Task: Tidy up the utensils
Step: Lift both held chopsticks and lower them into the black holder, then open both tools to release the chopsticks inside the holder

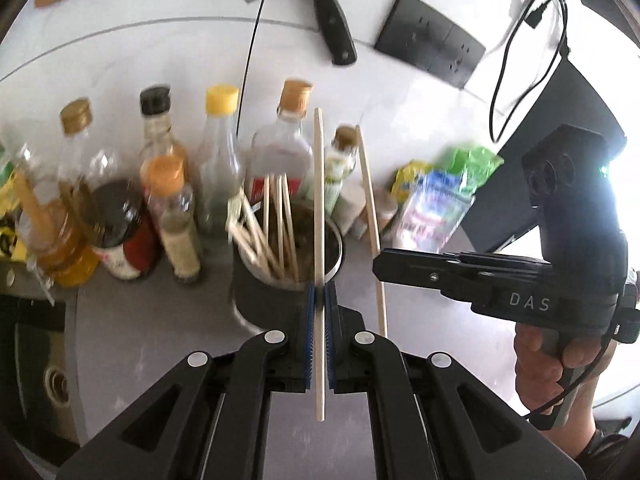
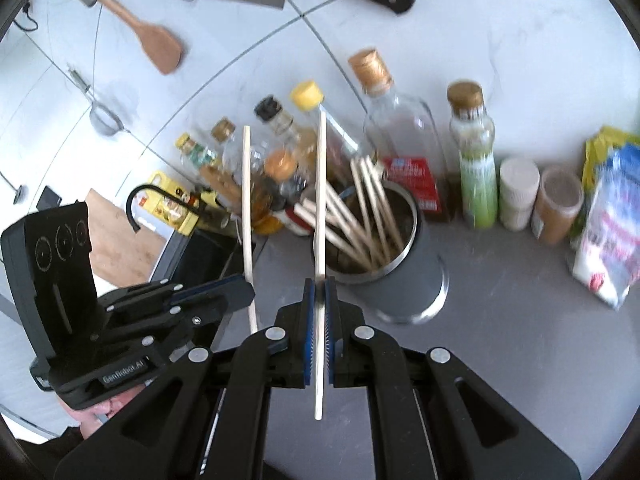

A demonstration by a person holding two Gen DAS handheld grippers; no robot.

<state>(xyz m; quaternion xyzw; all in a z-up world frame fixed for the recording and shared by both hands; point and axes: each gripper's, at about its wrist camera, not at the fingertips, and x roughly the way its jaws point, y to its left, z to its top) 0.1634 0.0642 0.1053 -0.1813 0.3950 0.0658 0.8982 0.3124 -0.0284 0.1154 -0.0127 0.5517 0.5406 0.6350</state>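
Left wrist view: the left gripper (image 1: pixel 319 300) is clamped on a single pale chopstick (image 1: pixel 319 216), held upright between its blue pads just in front of a dark round holder (image 1: pixel 264 300) that already bristles with more chopsticks (image 1: pixel 272 224). To its right, the right gripper (image 1: pixel 378 266) pinches a second chopstick (image 1: pixel 370 208), which stands close beside the first, the two apart. A row of condiment bottles (image 1: pixel 168 184) crowds the grey counter (image 1: pixel 440 340) behind and left of the holder, with snack packets (image 1: pixel 436 196) to the right. A cleaver (image 1: pixel 320 8) with a black handle hangs on the white wall above, near a dark socket panel (image 1: pixel 430 40) and a looping black cable (image 1: pixel 516 64). In the right wrist view a wooden spatula (image 2: pixel 136 28) hangs at upper left and two small capped jars (image 2: pixel 538 200) stand beside the bottles; motion blur softens the labels beyond reading.
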